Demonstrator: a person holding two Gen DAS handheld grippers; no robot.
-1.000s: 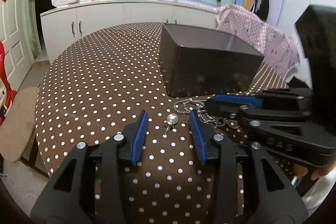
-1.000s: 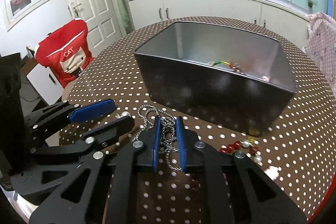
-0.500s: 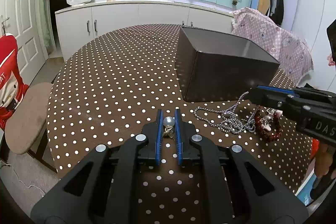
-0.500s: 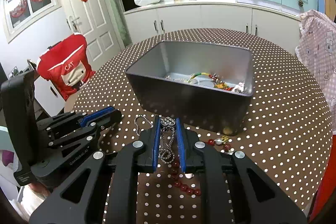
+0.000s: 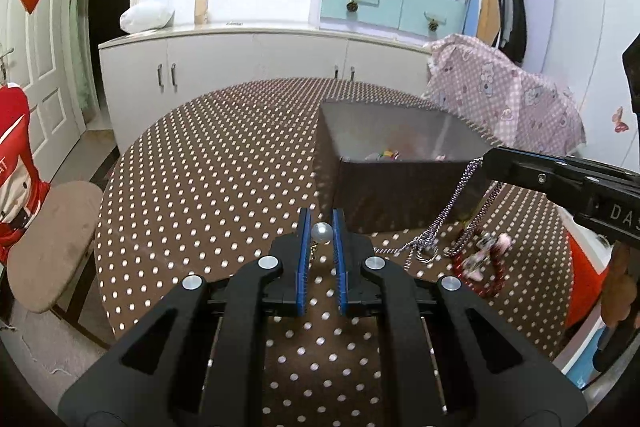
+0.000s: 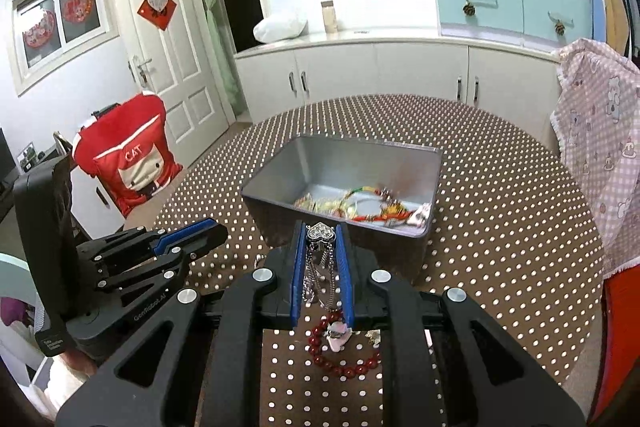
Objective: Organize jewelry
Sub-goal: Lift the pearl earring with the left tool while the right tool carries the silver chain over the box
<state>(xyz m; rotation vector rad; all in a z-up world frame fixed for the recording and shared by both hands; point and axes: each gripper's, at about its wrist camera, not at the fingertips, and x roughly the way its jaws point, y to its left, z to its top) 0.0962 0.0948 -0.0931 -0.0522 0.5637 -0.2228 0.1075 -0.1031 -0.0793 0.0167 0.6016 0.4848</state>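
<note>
My left gripper (image 5: 321,223) is shut on a pearl earring (image 5: 321,232) and holds it above the dotted table, near the front left of the grey metal box (image 5: 400,187). My right gripper (image 6: 320,227) is shut on a silver chain necklace with a heart pendant (image 6: 320,233); its chains (image 5: 460,203) hang down to the table. The box (image 6: 344,163) lies just beyond the right gripper and holds several colourful bracelets (image 6: 372,207). A red bead bracelet (image 6: 344,351) lies on the table under the right gripper; it also shows in the left wrist view (image 5: 486,267).
The round table has a brown polka-dot cloth (image 5: 208,179). A padded stool (image 5: 52,243) and a red-covered chair (image 6: 132,163) stand to the left. White cabinets (image 6: 360,71) run along the back. A chair with pink cloth (image 5: 504,95) stands at right.
Both grippers have risen from the table with their loads. The pearl earring and the chain necklace are lifted higher, and the box's inside now shows more.
</note>
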